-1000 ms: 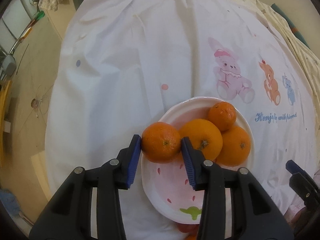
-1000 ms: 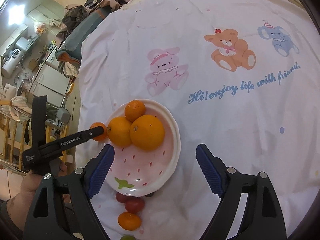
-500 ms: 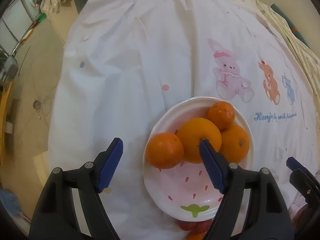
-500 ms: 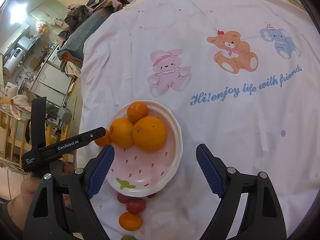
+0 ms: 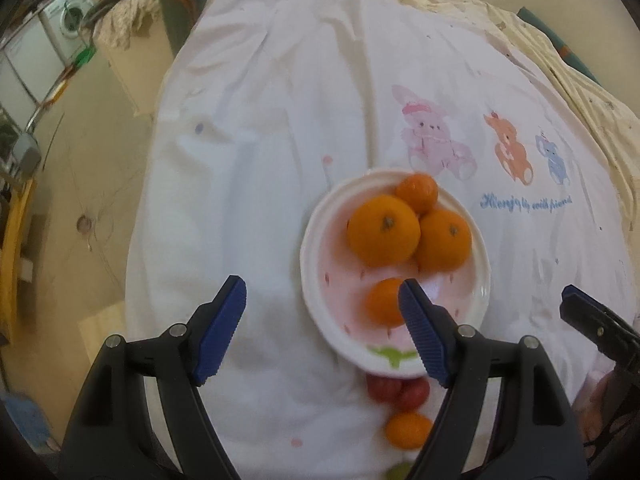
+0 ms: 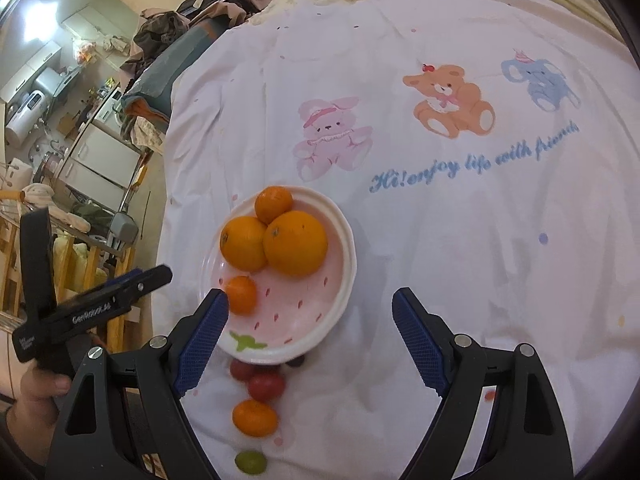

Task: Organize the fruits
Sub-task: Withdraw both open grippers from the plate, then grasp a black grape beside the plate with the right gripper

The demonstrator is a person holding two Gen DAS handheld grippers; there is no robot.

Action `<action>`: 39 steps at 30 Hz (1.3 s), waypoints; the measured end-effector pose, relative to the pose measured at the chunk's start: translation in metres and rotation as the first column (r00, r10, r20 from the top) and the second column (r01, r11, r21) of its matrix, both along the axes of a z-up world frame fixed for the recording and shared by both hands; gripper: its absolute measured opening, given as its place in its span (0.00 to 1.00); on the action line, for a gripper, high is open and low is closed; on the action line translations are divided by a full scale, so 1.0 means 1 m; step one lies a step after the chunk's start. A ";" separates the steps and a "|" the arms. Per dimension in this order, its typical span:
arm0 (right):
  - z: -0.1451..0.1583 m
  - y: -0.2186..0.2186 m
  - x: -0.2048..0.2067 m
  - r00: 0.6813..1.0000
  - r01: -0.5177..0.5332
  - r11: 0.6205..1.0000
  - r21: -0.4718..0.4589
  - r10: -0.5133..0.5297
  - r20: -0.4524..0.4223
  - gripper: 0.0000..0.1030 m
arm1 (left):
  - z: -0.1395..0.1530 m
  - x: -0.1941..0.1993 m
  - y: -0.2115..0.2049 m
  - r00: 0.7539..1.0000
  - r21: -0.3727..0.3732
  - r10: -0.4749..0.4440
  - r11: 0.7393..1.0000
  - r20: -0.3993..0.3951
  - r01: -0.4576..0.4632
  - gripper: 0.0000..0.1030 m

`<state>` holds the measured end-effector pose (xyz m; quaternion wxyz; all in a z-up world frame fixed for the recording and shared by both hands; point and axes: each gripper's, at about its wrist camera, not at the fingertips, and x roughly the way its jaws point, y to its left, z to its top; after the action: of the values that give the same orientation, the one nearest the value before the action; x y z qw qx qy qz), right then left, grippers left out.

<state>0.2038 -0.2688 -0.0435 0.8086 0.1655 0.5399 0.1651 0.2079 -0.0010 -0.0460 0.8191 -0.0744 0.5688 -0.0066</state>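
Plate (image 6: 344, 300): pink, strawberry print, on white sheet (image 6: 440, 240); four oranges held in it, three clustered at far side, small orange (image 6: 241, 294) alone nr the front-left wall. Loose fruit on sheet, just past plate's near rim, in a rough line toward the cameras: two tomatoes (image 6: 260, 380), touching; tangerine (image 6: 255, 417) next; green grape (image 6: 250, 461) nearest. L gripper (image 5: 322, 330): fingers spread wide, nothing held, centred left of plate. R gripper (image 6: 308, 340): fingers wide, nothing held, gap centred over plate's near rim. Key relation: loose fruit lies below and behind R fingertips, toward R's left finger; also below L's right finger. R judged nearer; pull-back and drop reqd before any grasp. Tangerine near-round, long axis approx. across the line.
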 end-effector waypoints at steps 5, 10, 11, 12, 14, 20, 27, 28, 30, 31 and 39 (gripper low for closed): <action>0.000 -0.004 -0.024 1.000 0.011 1.000 -0.009 -0.011 -0.007 0.84 | 0.001 -0.030 0.006 1.000 -0.032 0.021 0.999 -0.015 -0.022 0.74; -0.005 -0.009 -0.042 0.999 0.027 0.999 -0.019 -0.028 -0.026 0.84 | 0.005 -0.055 0.011 0.999 -0.063 0.047 0.997 -0.006 -0.047 0.74; -0.007 -0.009 -0.045 0.999 0.028 0.999 -0.027 -0.029 -0.031 0.84 | 0.006 -0.059 0.011 0.999 -0.061 0.048 0.997 -0.001 -0.047 0.74; -0.008 -0.010 -0.048 0.999 0.029 0.999 -0.033 -0.030 -0.034 0.84 | 0.007 -0.063 0.011 0.999 -0.056 0.047 0.997 0.006 -0.046 0.74; -0.011 -0.010 -0.051 0.999 0.029 0.998 -0.047 -0.031 -0.039 0.84 | 0.010 -0.070 0.010 0.999 -0.043 0.041 0.998 0.022 -0.040 0.74; -0.020 -0.005 -0.056 0.998 0.020 0.996 -0.081 -0.024 -0.054 0.84 | 0.012 -0.080 0.010 0.997 -0.033 0.046 0.998 0.060 -0.044 0.74; -0.035 0.019 -0.056 0.997 -0.057 0.985 -0.166 0.046 -0.069 0.79 | 0.007 -0.077 0.012 0.997 -0.047 0.061 0.997 0.038 -0.059 0.74; -0.040 0.023 -0.056 0.995 -0.075 0.982 -0.173 0.062 -0.082 0.73 | 0.007 -0.077 0.012 0.997 -0.050 0.062 0.997 0.037 -0.060 0.74; -0.049 0.034 -0.055 0.990 -0.117 0.973 -0.201 0.098 -0.101 0.66 | 0.007 -0.077 0.011 0.998 -0.048 0.055 0.997 0.036 -0.053 0.74; -0.052 0.038 -0.054 0.988 -0.132 0.968 -0.214 0.112 -0.105 0.63 | 0.007 -0.077 0.011 0.998 -0.043 0.051 0.998 0.038 -0.049 0.74; -0.081 0.074 -0.040 0.961 -0.270 0.920 -0.285 0.239 -0.136 0.46 | 0.007 -0.078 0.009 0.999 -0.054 0.035 0.998 0.023 -0.034 0.74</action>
<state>0.1636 -0.1944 -0.1247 0.7683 -0.0230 0.6149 0.1765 0.1301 0.0080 -0.0393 0.8235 -0.1060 0.5573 -0.0086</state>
